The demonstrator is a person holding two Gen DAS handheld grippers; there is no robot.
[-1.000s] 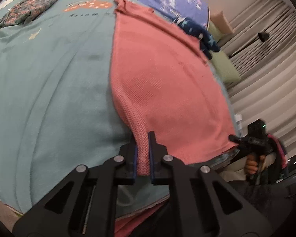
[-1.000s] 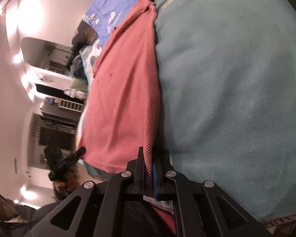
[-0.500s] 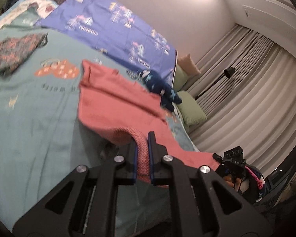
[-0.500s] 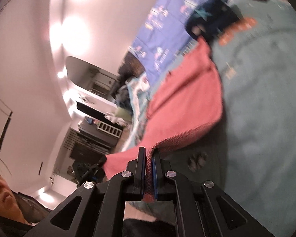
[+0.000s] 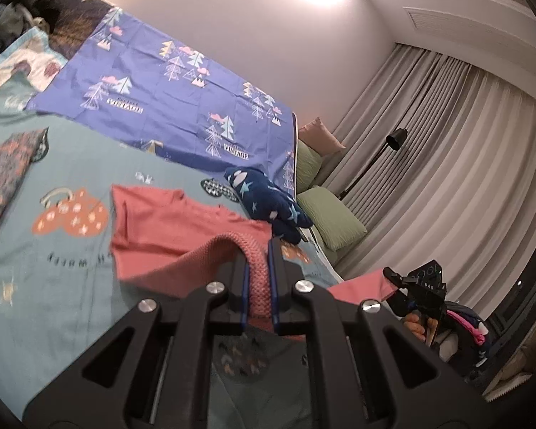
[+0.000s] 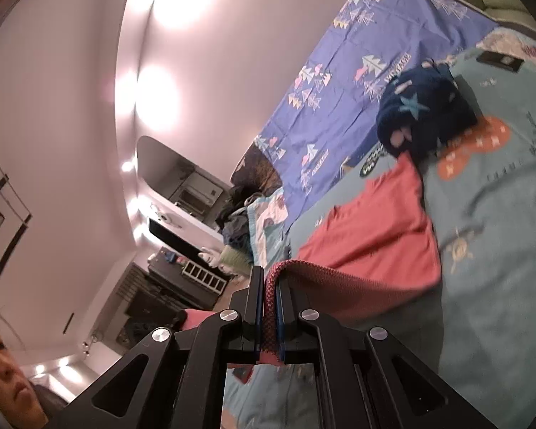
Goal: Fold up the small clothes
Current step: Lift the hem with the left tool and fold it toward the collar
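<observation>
A coral-red knit garment (image 5: 168,228) lies partly on the teal bedspread (image 5: 53,286), its near edge lifted off the bed. My left gripper (image 5: 259,279) is shut on one near corner of it. My right gripper (image 6: 269,307) is shut on the other near corner; the garment also shows in the right wrist view (image 6: 382,236). The right gripper appears in the left wrist view (image 5: 416,287), holding the cloth's far corner up. The far end of the garment rests flat on the bed.
A dark blue star-print garment (image 5: 268,200) lies bunched just beyond the red one. A folded patterned piece (image 5: 3,171) lies at the left. A purple tree-print sheet (image 5: 168,96), green pillows (image 5: 330,218), a floor lamp (image 5: 393,143) and curtains lie beyond.
Both grippers have lifted the near edge of the red garment off the bed and carried it up and toward the far end; the cloth now bends over itself.
</observation>
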